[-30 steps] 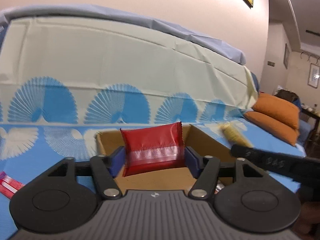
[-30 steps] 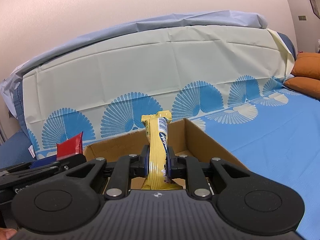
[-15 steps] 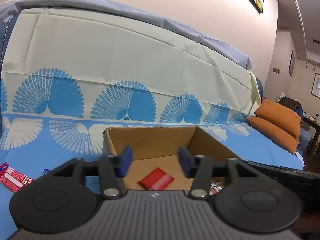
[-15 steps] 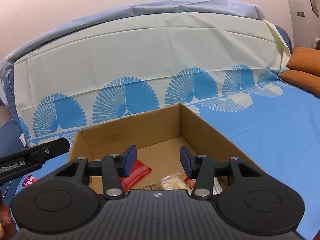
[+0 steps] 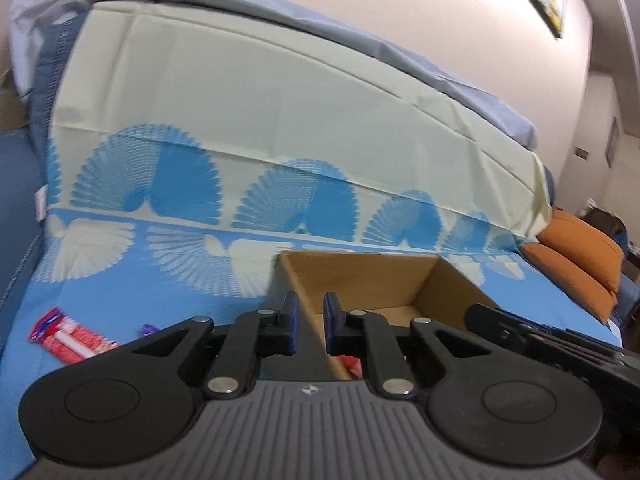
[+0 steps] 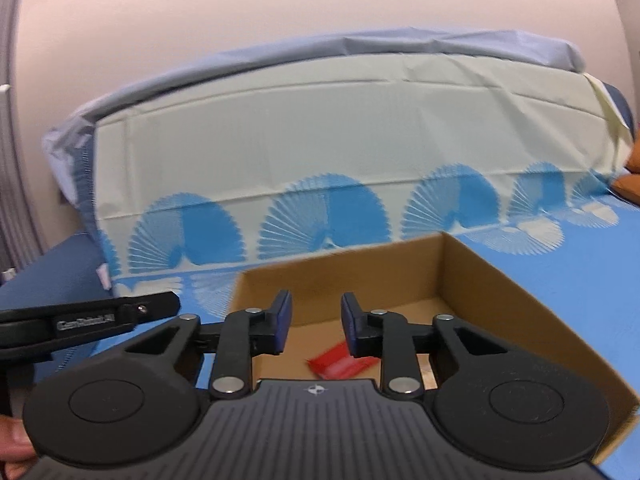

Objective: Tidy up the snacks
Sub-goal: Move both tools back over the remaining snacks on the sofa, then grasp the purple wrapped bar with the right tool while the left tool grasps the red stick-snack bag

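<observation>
Left tongs (image 5: 308,326) empty, blue pads narrowly parted, over the left wall of the cardboard box (image 5: 436,280). Right tongs (image 6: 314,326) empty, spread wider, above the box. Red snack packet (image 6: 340,364) lies on the box floor just below right tongs. Red-white wrapper (image 5: 68,334) on bed, left of left tongs

An open cardboard box (image 6: 500,292) sits upright on the blue bed sheet, near the fan-patterned backrest. A red snack packet (image 6: 340,364) lies flat on its floor near the front. Outside the box, toward the sheet's left edge, lies a red-and-white wrapper (image 5: 68,336), blurred, perhaps a biscuit pack.
</observation>
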{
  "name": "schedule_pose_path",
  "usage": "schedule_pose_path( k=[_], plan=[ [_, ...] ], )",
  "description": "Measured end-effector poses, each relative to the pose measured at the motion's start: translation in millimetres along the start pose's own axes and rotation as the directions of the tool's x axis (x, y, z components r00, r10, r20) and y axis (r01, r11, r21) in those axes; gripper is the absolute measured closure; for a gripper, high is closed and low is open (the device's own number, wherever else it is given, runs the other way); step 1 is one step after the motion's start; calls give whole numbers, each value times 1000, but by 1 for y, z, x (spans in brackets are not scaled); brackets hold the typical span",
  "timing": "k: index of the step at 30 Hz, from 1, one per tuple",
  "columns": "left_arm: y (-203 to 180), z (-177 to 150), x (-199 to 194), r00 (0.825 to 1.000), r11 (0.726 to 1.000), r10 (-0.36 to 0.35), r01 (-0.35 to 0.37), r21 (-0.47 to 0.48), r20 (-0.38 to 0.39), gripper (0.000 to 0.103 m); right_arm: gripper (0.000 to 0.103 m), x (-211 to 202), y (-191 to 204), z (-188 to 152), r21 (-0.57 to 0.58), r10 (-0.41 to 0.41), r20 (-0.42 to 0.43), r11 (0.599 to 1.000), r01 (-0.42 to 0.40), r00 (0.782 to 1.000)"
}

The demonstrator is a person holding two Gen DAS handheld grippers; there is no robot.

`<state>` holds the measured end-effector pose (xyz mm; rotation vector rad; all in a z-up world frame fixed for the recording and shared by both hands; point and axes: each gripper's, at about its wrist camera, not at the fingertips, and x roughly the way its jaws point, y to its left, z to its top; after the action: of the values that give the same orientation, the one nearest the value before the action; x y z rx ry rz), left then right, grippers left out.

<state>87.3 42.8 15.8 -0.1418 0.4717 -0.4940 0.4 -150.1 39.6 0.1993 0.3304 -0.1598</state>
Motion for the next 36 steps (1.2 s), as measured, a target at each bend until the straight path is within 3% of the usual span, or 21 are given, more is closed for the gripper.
schedule_pose_path(
  k=[4,8,12,14,16,18,20,24,31,34,36],
  plan=[
    [25,3,-4,997,997,70,-71,-27,-30,89,81,0,22,-2,-14,64,9,998,-63,998],
    [67,23,-5,981,978,147,-163,-128,-128,89,83,-1,45,-3,-37,135,18,990,-134,991],
    [128,50,-7,963,923,247,-268,-274,-109,89,83,-1,67,-7,-51,205,4,977,-205,979],
    [154,48,-8,942,894,319,-335,-299,-101,89,83,0,78,-10,-61,238,-9,969,-238,971],
    [174,37,-6,931,878,346,-365,-310,-119,89,83,0,87,-13,-74,270,-25,960,-271,963],
    [194,28,5,917,846,339,-395,-358,-212,89,83,3,95,-16,-83,298,-49,950,-301,953],
    [206,23,13,924,836,294,-372,-403,-243,89,83,8,101,-19,-80,315,-77,944,-320,946],
    [217,14,23,921,821,271,-373,-431,-280,89,83,30,126,-27,-42,319,-174,943,-331,932],
    [227,-3,31,913,798,251,-383,-465,-321,84,73,111,176,-49,28,213,-326,976,-215,921],
    [233,-7,37,913,783,238,-382,-491,-331,67,55,152,182,-66,41,173,-387,984,-171,906],
    [235,-9,42,915,780,233,-378,-498,-330,48,54,174,182,-77,48,138,-433,990,-131,891]
  ],
)
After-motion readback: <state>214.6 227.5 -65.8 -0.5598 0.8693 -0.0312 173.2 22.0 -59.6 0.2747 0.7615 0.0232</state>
